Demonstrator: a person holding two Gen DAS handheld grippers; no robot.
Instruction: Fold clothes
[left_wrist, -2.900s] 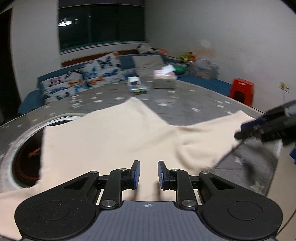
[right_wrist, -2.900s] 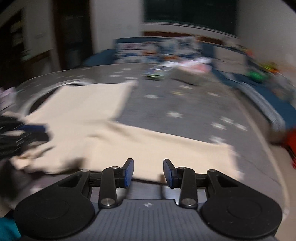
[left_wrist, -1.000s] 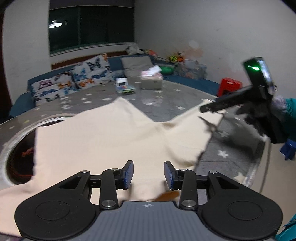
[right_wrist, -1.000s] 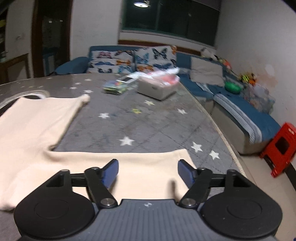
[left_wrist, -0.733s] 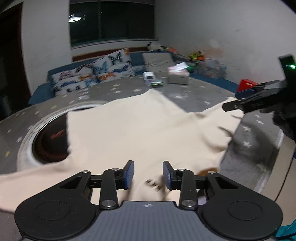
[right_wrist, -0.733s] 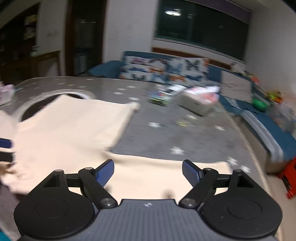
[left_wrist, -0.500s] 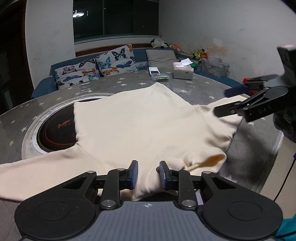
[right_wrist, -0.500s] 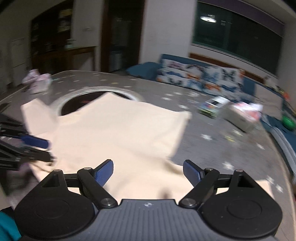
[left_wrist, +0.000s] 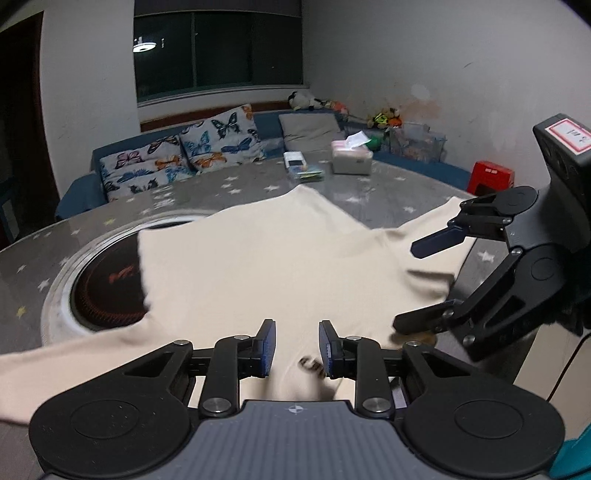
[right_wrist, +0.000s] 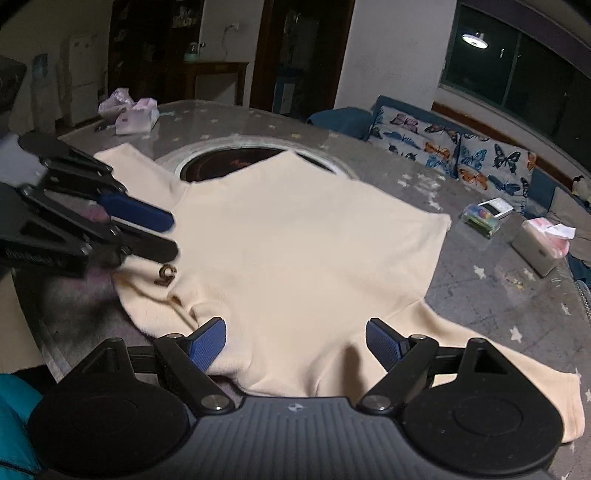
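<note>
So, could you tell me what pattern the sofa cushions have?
Butterflies, multicoloured on white; the cushions show best in the left wrist view.

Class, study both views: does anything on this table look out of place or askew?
Yes. The cream sweater lies partly over the round recessed burner in the table, and its collar end is bunched rather than flat.

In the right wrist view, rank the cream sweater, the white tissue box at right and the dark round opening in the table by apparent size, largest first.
1. cream sweater, covering most of the table.
2. dark round opening, partly hidden under the sweater, so its full extent is unclear.
3. white tissue box, smallest as seen.
</note>
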